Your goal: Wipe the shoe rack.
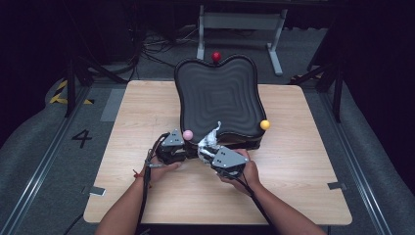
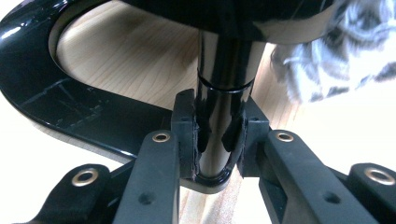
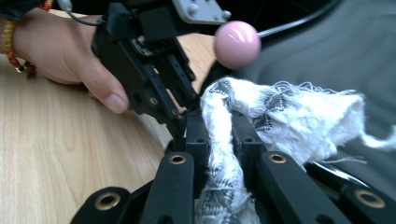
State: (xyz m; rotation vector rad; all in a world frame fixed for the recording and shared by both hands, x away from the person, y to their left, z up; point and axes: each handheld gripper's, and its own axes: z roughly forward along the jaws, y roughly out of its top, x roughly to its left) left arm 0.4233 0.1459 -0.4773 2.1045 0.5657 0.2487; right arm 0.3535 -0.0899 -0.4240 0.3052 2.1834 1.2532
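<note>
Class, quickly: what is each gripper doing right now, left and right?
Left gripper: shut on the black post of the stand.
Right gripper: shut on the white patterned cloth.

My left tool (image 2: 212,140) is gripping a glossy black post (image 2: 224,93); my right tool (image 3: 219,154) is pinching rough, frayed woven cloth (image 3: 280,116) (white and grey) over the matt wood-grain table (image 1: 147,112).

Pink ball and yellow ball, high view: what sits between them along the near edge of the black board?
In the high view, the white patterned cloth held by the right hand-held gripper lies between the pink ball and yellow ball, against the black board.
</note>
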